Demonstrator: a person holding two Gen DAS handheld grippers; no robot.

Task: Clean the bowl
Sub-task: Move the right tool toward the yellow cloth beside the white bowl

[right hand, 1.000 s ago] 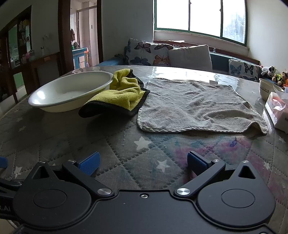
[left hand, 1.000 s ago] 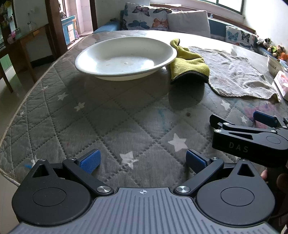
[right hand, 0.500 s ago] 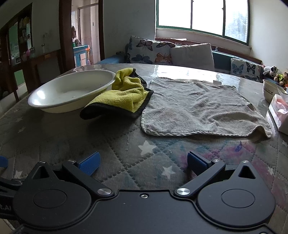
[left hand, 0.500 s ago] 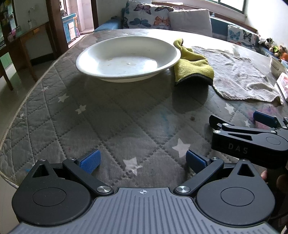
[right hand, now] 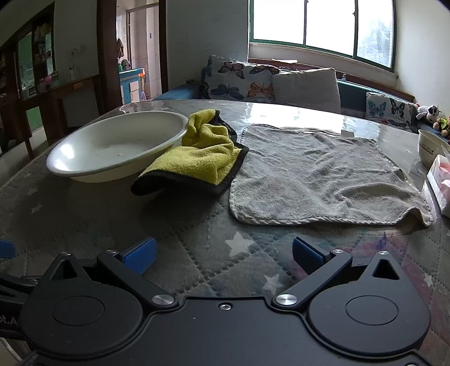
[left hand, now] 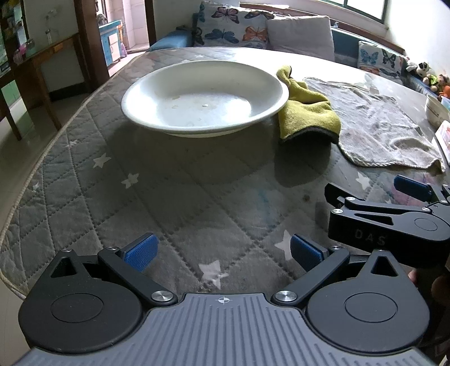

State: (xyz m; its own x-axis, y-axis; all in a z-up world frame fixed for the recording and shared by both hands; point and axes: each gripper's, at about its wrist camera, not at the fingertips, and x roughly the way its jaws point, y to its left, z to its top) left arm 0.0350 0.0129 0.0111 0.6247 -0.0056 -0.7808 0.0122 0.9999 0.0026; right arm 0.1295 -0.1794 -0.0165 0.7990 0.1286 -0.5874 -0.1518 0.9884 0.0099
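Grippers sit nearest, both low over the quilted table (left hand: 174, 197). The left gripper (left hand: 222, 253) has its blue-padded fingers (left hand: 140, 252) spread wide apart with nothing between them, only grey star-print cover beneath. To its right, just beside it, the right gripper (right hand: 222, 254) shows in the left view as a black body with one blue pad; its own view shows its fingers (right hand: 308, 256) equally wide apart and empty. A bit of a hand (left hand: 438, 287) shows at the right edge behind the left gripper.

Farther on, left of centre, the bowl (left hand: 204, 97) stands upright on the table, wide, shallow and white, with faint specks and smears on its inner floor. Touching its right rim lies a crumpled yellow cloth (right hand: 201, 156) with a dark edge, one corner bunched up against the bowl's side. Just right of the cloth, with edges meeting or overlapping, a grey towel (right hand: 315, 174) is spread flat, its near right corner slightly lifted.

At the far right edge of the table stand a small cup (right hand: 429, 149) and a pink-and-white packet (right hand: 440, 185). Beyond the table, butterfly cushions (right hand: 239, 77) line a bench under the window (right hand: 323, 25).
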